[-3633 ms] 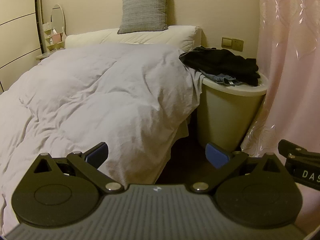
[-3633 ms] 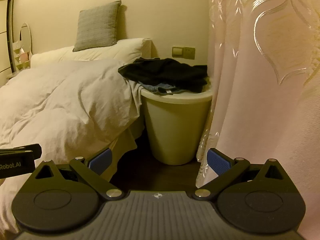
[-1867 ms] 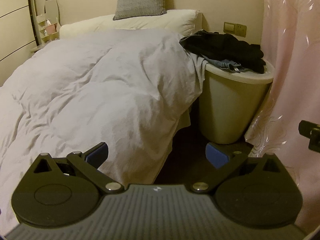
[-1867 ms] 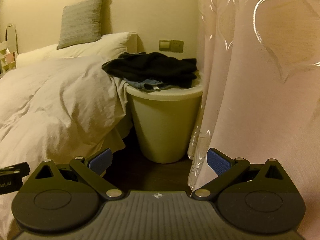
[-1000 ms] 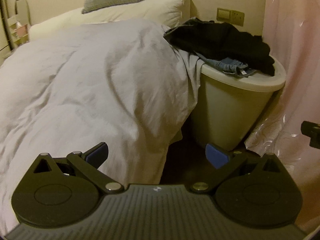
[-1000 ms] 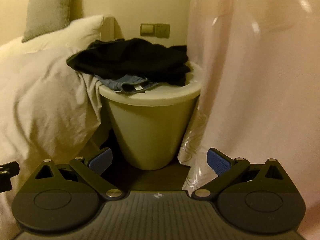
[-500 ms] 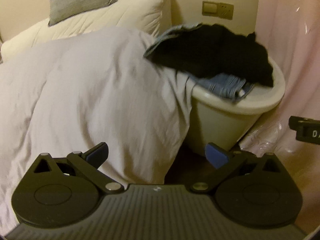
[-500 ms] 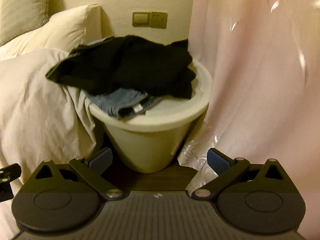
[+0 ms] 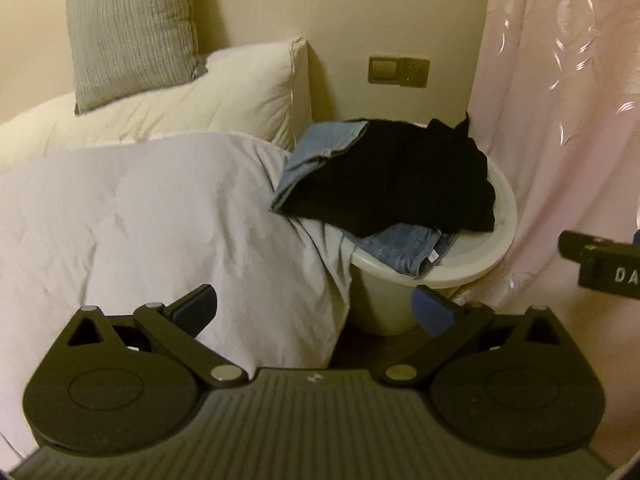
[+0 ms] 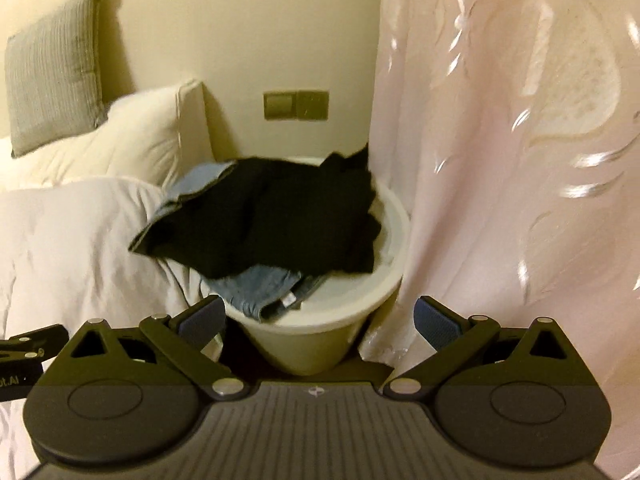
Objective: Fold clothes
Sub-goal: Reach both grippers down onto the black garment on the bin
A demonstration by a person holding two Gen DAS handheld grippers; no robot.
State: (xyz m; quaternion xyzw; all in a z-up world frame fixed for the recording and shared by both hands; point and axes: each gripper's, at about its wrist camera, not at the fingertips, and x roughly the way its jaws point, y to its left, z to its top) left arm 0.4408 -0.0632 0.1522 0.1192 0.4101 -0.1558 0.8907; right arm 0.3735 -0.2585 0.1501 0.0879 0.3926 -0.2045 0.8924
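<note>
A black garment [image 9: 400, 184] [image 10: 280, 220] lies heaped on a cream laundry basket [image 9: 492, 256] [image 10: 360, 304] beside the bed. Blue jeans [image 9: 408, 248] [image 10: 260, 284] stick out under it, over the basket's front rim and at the back left. My left gripper [image 9: 316, 312] is open and empty, short of the basket and above the duvet edge. My right gripper [image 10: 318, 316] is open and empty, close in front of the basket. The right gripper's side shows at the right edge of the left wrist view [image 9: 600, 268].
A bed with a pale grey duvet [image 9: 140, 220] [image 10: 60, 248], a white pillow [image 9: 192, 96] and a grey cushion [image 9: 128, 28] fills the left. A pink patterned curtain [image 9: 560, 120] [image 10: 520, 160] hangs right of the basket, touching it. A wall switch plate [image 9: 398, 70] is behind.
Both grippers have moved closer to the basket and higher, now looking down on the clothes heap. Both stay open and empty.
</note>
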